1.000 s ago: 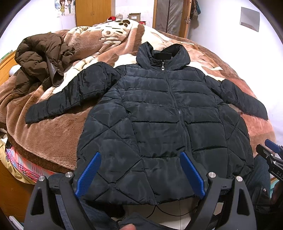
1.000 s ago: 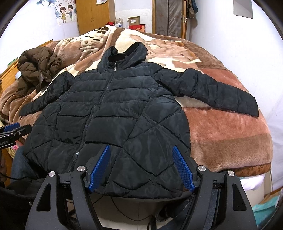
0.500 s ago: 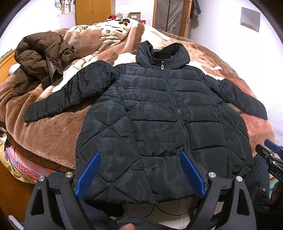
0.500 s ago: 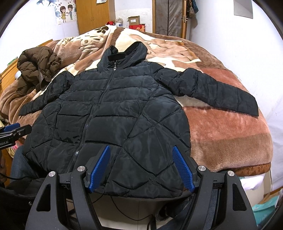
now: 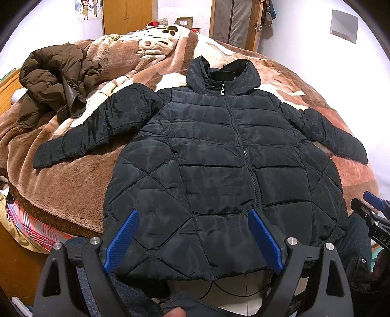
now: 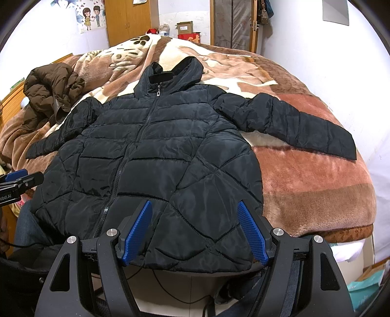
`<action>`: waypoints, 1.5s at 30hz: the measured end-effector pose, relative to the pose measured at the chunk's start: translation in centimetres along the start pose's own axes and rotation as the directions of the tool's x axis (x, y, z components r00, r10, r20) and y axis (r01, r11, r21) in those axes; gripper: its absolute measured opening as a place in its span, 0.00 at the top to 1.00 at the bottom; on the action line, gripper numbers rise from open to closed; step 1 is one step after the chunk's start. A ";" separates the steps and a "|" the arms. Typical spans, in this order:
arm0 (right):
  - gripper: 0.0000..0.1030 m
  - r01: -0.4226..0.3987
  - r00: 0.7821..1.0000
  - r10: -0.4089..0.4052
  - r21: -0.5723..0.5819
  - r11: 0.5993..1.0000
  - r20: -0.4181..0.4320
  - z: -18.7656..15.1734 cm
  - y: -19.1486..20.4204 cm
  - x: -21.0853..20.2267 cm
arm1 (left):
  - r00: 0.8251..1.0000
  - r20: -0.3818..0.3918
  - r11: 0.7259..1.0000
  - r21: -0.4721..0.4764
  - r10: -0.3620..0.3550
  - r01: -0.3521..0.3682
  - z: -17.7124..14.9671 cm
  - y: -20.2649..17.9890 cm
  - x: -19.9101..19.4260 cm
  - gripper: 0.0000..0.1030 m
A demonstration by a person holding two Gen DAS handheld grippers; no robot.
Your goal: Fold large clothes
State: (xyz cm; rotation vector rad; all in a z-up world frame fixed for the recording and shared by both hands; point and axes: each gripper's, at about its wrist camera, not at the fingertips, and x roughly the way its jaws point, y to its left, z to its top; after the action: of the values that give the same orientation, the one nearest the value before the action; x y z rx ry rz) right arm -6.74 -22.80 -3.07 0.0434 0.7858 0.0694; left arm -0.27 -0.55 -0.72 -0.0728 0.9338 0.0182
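A black quilted puffer jacket (image 5: 219, 156) (image 6: 156, 156) lies face up and zipped on the bed, hood at the far end, both sleeves spread out to the sides. Its hem hangs over the near bed edge. My left gripper (image 5: 193, 237) hovers open above the hem's left half, nothing between its blue pads. My right gripper (image 6: 193, 228) is open too, above the hem's right half. Each gripper shows at the side of the other's view: the right one (image 5: 373, 209), the left one (image 6: 17, 178).
A brown fleece blanket (image 5: 63, 180) (image 6: 316, 185) covers the bed. A crumpled brown jacket (image 5: 53, 80) (image 6: 48, 90) lies at the far left. A wooden wardrobe (image 6: 131, 22) and boxes stand behind. The person's jeans-clad legs (image 5: 351, 241) are below the hem.
Both grippers have hardly moved; the views shifted slightly. The jacket lies as before.
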 end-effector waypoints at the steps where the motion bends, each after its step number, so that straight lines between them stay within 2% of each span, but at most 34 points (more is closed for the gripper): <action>1: 0.30 0.000 1.000 0.000 0.000 1.000 0.000 -0.1 0.0 0.0 | 1.000 0.000 1.000 0.000 0.001 -0.001 0.0 0.0 0.0 0.11; 31: 0.30 -0.001 1.000 0.001 -0.005 1.000 -0.003 0.1 0.1 0.3 | 1.000 0.007 1.000 -0.008 -0.010 0.010 -0.2 0.2 0.3 0.11; 37: 0.30 -0.024 1.000 0.024 -0.015 1.000 0.004 1.7 0.5 1.4 | 1.000 0.009 0.998 -0.051 -0.029 0.030 1.0 2.1 1.4 0.11; 45: 0.30 -0.063 0.998 0.065 -0.058 0.996 0.025 5.8 2.2 3.6 | 1.000 0.019 0.987 -0.161 0.006 -0.003 3.2 6.9 3.7 0.11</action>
State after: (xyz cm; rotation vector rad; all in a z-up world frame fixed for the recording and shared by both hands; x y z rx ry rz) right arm -0.21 -20.44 -1.38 0.0154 0.7557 0.1516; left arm 4.18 6.46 -2.15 -0.2199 0.9114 0.0988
